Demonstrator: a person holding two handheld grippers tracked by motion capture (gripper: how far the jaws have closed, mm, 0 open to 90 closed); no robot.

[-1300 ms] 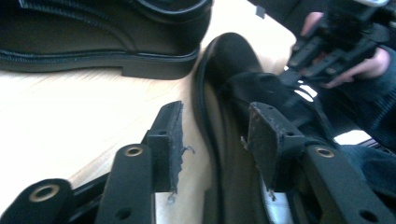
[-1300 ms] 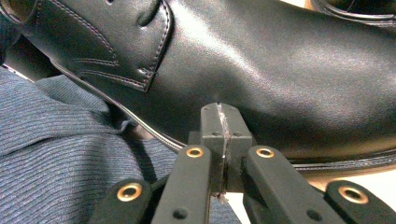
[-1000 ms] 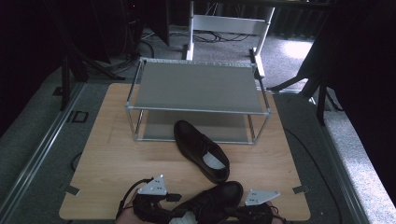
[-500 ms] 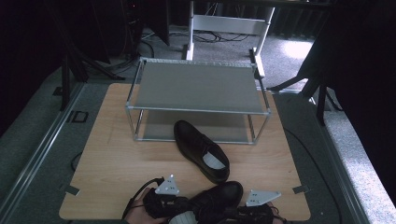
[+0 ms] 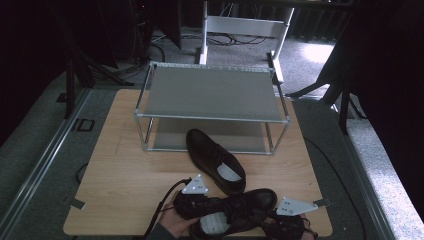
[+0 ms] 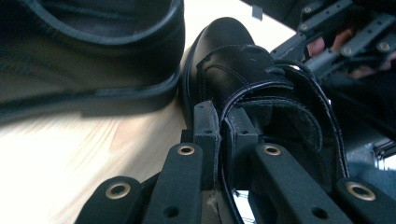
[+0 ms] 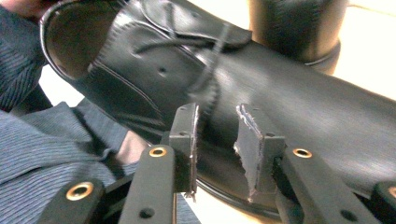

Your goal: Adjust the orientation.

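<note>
A black leather shoe (image 5: 245,205) lies near the table's front edge, toe to the right. My left gripper (image 5: 200,209) is at its heel end. In the left gripper view, the left gripper (image 6: 223,123) has just been closing and its pads pinch the collar edge of this shoe (image 6: 243,60). My right gripper (image 5: 280,222) is at the shoe's front right. Its jaws (image 7: 219,123) have just been opening; the pads stand apart, with the shoe's side (image 7: 303,121) just beyond them. A second black shoe (image 5: 215,160) rests farther back.
A two-tier metal shoe rack (image 5: 212,95) stands at the back of the wooden table (image 5: 125,165), and the second shoe's toe reaches its lower shelf. A person's grey sleeve (image 7: 46,140) lies close to the held shoe's heel. Dark stands and cables surround the table.
My left gripper has moved right to the near shoe's heel end and closed on its collar. The right gripper has kept its place.
</note>
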